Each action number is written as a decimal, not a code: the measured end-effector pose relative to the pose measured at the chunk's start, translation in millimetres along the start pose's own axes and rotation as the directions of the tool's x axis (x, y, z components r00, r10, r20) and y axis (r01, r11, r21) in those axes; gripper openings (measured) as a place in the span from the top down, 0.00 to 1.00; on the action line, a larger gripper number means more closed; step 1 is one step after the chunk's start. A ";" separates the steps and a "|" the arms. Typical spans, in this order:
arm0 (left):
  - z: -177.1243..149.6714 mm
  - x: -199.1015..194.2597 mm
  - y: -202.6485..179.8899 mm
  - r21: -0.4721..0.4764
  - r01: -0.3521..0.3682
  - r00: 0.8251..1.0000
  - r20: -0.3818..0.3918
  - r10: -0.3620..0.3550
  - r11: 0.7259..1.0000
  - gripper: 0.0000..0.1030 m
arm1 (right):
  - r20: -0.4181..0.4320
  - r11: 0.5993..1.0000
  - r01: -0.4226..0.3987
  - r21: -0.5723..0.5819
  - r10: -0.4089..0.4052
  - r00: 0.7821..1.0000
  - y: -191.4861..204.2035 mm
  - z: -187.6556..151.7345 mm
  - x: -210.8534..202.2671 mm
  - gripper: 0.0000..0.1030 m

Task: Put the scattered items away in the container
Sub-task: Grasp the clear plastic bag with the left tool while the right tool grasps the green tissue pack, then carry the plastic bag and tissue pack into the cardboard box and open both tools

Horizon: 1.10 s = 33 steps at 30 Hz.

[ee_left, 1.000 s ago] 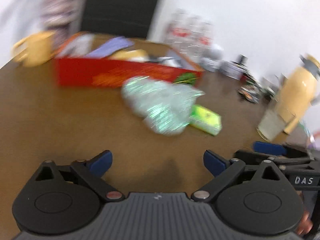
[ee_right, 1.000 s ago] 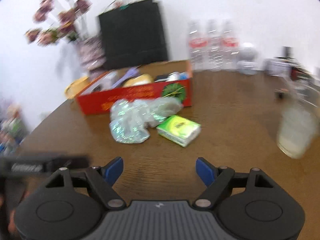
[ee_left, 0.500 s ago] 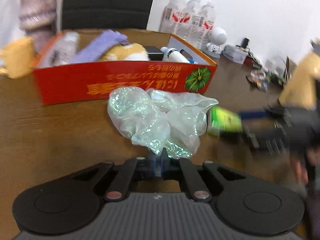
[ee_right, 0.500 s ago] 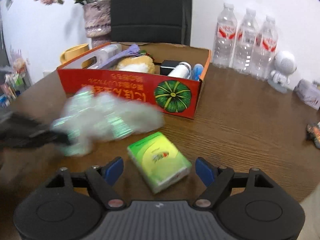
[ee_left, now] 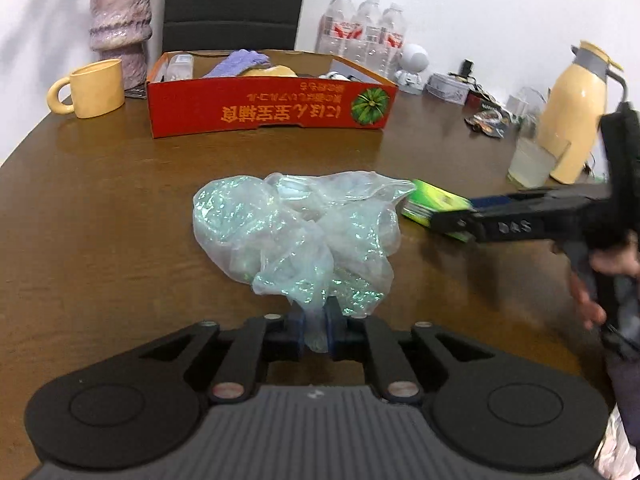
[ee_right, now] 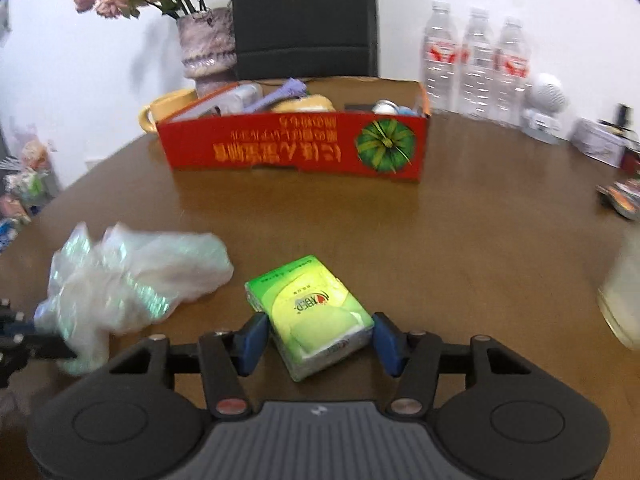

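The red cardboard box is where everything has to end up. It sits toward the far side of the brown table, already half full with a purple item and a few other bits, and two strays are left out on the wood in front of it.

Going left to right: the crumpled plastic bag is nearest the left side. The left gripper has its blue pads pinched on a twisted tail of the film, though the jaws are easing open a touch, so I'd call that grip thin. Most of the bag is still lying on the table.

Just to the right of the bag is the green tissue pack, flat on the table. The right gripper straddles its near end and the jaws are closing. One pad looks to be right against the pack's side and the other is just shy of it, so it isn't properly clamped yet.

So I'd say this is the grab stage for both items at once, with nothing lifted. Next, the right needs to finish its squeeze, and both need to rise enough to clear the box's front wall before carrying forward. The bag is floppy and could drag or slip out, so it needs a firmer pinch first.
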State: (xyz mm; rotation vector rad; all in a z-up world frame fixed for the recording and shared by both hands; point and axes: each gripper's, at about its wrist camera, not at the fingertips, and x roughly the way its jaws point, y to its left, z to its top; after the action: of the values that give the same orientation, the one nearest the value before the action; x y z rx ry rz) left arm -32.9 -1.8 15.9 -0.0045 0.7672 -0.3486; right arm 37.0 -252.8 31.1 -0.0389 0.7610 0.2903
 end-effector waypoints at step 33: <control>66.6 42.9 9.4 -0.054 -0.057 0.993 0.099 0.062 0.997 0.97 | 0.139 0.990 0.005 0.143 -0.026 0.990 -2.6 -6.9 -36.6 0.58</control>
State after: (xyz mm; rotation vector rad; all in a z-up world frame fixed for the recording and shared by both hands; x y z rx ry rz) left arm 43.8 -14.4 33.7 -0.0466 0.6752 -0.2701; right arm 8.0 -265.1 51.0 0.1097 0.6390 0.2208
